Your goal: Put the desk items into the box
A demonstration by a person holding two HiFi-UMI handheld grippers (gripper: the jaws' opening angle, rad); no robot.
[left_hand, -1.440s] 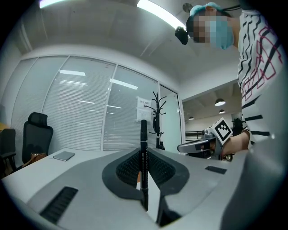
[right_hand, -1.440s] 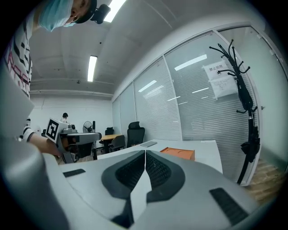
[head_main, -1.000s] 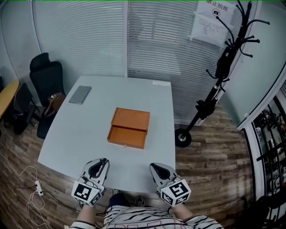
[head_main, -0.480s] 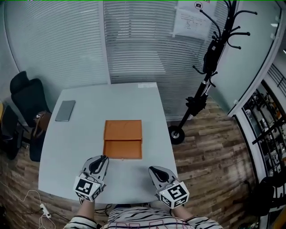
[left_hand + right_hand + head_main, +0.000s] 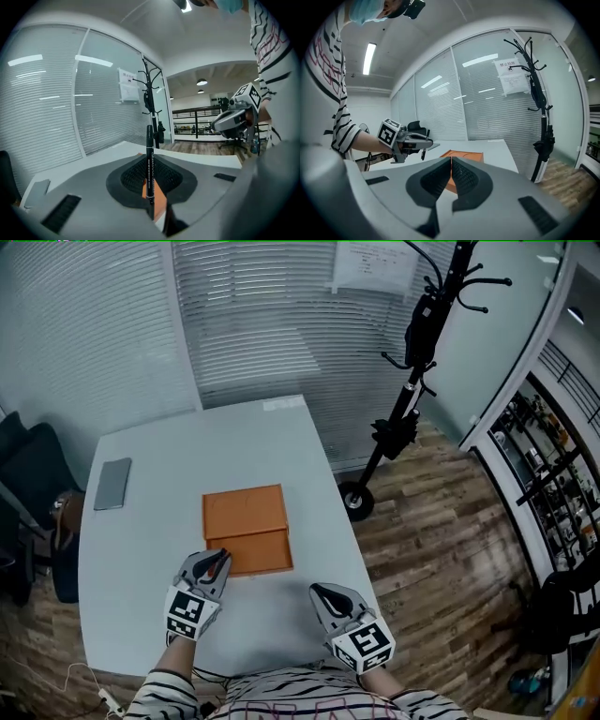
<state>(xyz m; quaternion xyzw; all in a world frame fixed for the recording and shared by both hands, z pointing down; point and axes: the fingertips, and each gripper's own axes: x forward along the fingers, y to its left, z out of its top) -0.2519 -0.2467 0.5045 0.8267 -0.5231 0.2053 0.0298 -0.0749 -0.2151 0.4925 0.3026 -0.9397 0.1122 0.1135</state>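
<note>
An orange box lies open in the middle of the pale table, its lid flat behind the tray. My left gripper hovers at the box's near left corner, shut on a black pen that stands upright between the jaws. The box shows just below the pen in the left gripper view. My right gripper is over the table's near right part, a little short of the box, jaws shut with nothing between them. Its view shows the left gripper with the pen hanging down.
A flat grey device lies at the table's far left. A black coat stand rises on the wood floor to the right. Dark chairs stand beside the table's left edge. Blinds cover the glass wall behind.
The left gripper has moved forward with the pen, from the table's near edge up to the box's near left corner. The head view has swung, shifting the table leftwards in the picture.
</note>
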